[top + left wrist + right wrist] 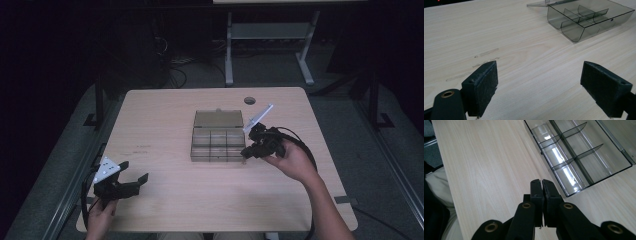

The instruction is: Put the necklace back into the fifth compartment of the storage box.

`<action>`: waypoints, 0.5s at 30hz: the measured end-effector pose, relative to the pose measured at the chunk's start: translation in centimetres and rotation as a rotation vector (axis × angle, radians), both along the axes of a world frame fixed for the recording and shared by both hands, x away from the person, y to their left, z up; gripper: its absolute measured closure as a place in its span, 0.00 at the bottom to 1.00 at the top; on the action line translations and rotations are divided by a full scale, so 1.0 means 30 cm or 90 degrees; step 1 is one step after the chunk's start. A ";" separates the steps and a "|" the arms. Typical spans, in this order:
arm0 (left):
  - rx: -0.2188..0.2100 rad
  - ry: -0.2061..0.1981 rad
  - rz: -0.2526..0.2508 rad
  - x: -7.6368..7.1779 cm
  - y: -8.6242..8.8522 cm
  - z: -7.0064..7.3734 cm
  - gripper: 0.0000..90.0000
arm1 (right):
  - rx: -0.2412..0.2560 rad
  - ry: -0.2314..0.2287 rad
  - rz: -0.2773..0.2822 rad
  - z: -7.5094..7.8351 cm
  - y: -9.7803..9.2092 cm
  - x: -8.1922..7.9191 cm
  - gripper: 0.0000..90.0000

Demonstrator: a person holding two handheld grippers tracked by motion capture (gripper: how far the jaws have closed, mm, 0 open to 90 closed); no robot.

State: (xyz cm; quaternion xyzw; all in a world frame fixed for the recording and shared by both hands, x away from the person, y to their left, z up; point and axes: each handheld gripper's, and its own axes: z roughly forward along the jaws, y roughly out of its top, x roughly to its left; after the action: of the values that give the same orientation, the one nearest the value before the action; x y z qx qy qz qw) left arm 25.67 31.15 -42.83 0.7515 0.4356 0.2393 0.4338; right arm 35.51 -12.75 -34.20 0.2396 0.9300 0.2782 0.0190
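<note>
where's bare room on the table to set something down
Bare wood lies left of the clear smoky plastic compartment box, up to the left hand-held gripper, and along the near edge between both hands. It is crowded only at the box's right side, beside the right hand-held gripper.

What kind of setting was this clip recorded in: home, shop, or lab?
Most likely a lab or workshop room. A plain wooden table stands on grey floor, cables trail in the dark behind it, and a metal-framed bench stands beyond. Only a clear compartment box sits on the table.

No readable text, labels, brands or numbers anywhere: the clear compartment box (217,137), the wooden table (165,115) and both grippers carry no legible markings.
</note>
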 end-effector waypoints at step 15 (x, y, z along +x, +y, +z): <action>-0.003 -0.003 0.001 0.000 0.002 0.000 0.16 | -0.001 -0.003 0.005 0.021 0.042 0.046 0.97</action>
State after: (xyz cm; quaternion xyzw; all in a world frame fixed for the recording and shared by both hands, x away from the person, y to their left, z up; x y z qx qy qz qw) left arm 25.66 31.22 -42.84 0.7495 0.4358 0.2405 0.4365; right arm 36.89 -11.51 -33.57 0.2356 0.9310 0.2780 0.0205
